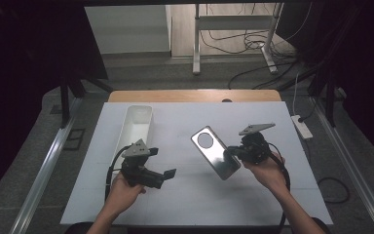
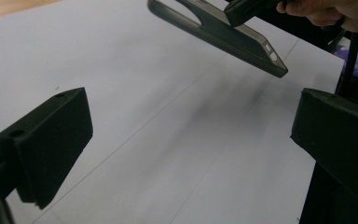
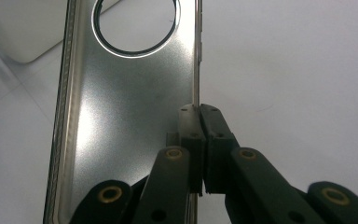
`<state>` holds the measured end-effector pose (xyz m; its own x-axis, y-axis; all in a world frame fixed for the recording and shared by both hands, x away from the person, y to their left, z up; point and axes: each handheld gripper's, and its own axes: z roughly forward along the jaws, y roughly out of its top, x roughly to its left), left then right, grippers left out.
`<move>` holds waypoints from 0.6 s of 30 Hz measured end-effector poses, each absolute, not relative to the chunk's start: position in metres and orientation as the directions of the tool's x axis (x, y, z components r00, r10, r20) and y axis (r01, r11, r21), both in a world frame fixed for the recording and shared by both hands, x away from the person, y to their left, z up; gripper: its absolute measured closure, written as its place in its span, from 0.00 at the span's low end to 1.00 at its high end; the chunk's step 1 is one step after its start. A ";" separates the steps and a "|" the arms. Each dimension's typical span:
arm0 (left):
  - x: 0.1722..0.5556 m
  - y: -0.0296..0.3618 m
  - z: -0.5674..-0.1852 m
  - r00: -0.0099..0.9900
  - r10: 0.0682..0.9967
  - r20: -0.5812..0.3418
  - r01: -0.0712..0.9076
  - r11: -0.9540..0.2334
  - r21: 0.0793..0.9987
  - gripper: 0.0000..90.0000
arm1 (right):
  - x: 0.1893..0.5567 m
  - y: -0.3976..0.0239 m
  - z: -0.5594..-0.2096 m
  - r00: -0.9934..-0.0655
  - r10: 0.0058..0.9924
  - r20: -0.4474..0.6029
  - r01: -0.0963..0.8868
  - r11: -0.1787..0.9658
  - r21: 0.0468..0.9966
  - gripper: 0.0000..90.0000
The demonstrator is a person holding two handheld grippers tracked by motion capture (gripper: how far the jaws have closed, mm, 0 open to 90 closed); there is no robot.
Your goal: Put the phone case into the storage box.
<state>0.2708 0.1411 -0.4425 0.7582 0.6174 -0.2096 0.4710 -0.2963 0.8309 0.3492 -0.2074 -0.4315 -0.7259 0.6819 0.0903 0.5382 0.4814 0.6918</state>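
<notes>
My right gripper (image 3: 199,140) is closed on the side edge of the phone case (image 1: 215,152), held lifted above the white table (image 1: 185,195) — my left gripper (image 1: 164,176) waits open and empty, so placing it, maybe into the white tray (image 1: 136,122), remains.

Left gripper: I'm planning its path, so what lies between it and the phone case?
Nothing: in the high view, bare white table separates the left gripper from the phone case.
</notes>
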 end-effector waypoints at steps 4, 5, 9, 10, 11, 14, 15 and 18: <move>0.277 0.130 -0.444 0.780 0.585 -0.222 0.468 -0.311 0.827 0.00 | 0.348 -0.205 -0.431 -0.730 0.678 0.088 0.530 0.480 0.699 0.99; 0.279 0.128 -0.445 0.782 0.581 -0.223 0.468 -0.311 0.827 0.00 | 0.348 -0.205 -0.431 -0.730 0.677 0.090 0.529 0.477 0.701 0.99; 0.281 0.119 -0.449 0.789 0.575 -0.214 0.458 -0.321 0.829 0.00 | 0.346 -0.203 -0.430 -0.734 0.674 0.085 0.521 0.479 0.707 0.99; 0.281 0.119 -0.449 0.789 0.575 -0.214 0.458 -0.321 0.829 0.00 | 0.346 -0.203 -0.430 -0.734 0.674 0.085 0.521 0.479 0.707 0.99; 0.281 0.118 -0.450 0.790 0.575 -0.212 0.456 -0.320 0.831 0.00 | 0.346 -0.202 -0.430 -0.735 0.673 0.085 0.521 0.479 0.707 0.99; 0.281 0.116 -0.452 0.785 0.576 -0.227 0.468 -0.312 0.827 0.00 | 0.344 -0.199 -0.430 -0.740 0.667 0.087 0.516 0.478 0.711 0.99; 0.281 0.115 -0.453 0.785 0.575 -0.228 0.470 -0.316 0.824 0.00 | 0.344 -0.198 -0.430 -0.740 0.667 0.090 0.516 0.477 0.711 0.99; 0.281 0.112 -0.455 0.788 0.575 -0.219 0.469 -0.331 0.819 0.00 | 0.341 -0.194 -0.431 -0.748 0.657 0.092 0.509 0.479 0.715 0.99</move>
<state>0.2809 0.1124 -0.4548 0.7881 0.5754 -0.2186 0.4687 -0.3307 0.8191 0.3412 -0.1943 -0.4308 -0.7480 0.6573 0.0922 0.5089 0.4787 0.7155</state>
